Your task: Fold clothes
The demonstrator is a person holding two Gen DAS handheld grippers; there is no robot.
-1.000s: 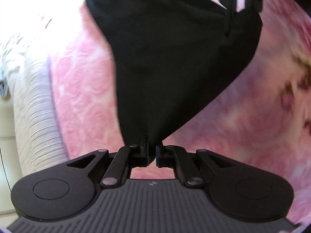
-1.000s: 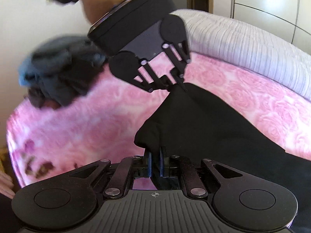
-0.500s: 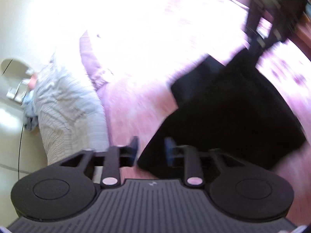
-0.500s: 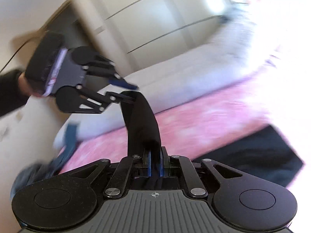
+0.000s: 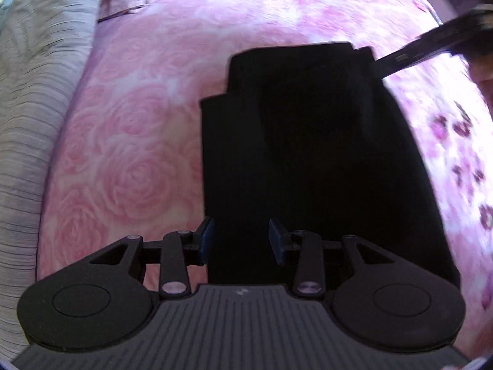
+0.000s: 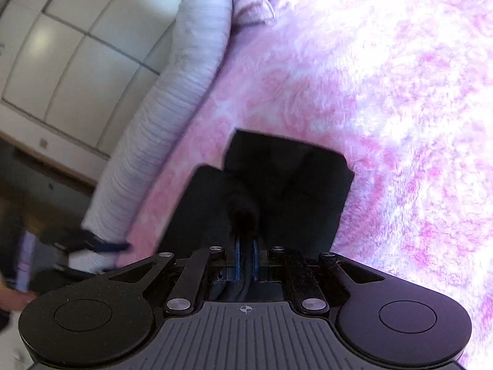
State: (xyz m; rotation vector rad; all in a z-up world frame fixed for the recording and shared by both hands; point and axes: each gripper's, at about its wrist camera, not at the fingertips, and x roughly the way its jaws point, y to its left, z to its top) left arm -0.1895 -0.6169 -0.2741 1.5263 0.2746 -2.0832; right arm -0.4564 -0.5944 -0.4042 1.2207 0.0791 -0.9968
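The black garment runs lengthwise toward 12 o'clock from the spread, closing left gripper; the right gripper pinches its far corner.

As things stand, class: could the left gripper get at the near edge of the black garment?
Probably yes: the left gripper hangs right over the black garment lying on the pink blanket, jaws apart and closing slightly, nothing between.

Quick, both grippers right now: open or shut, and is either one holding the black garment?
Left gripper: jaws apart and closing a little, holding nothing; the black garment lies below.
Right gripper: shut on a fold of the black garment.
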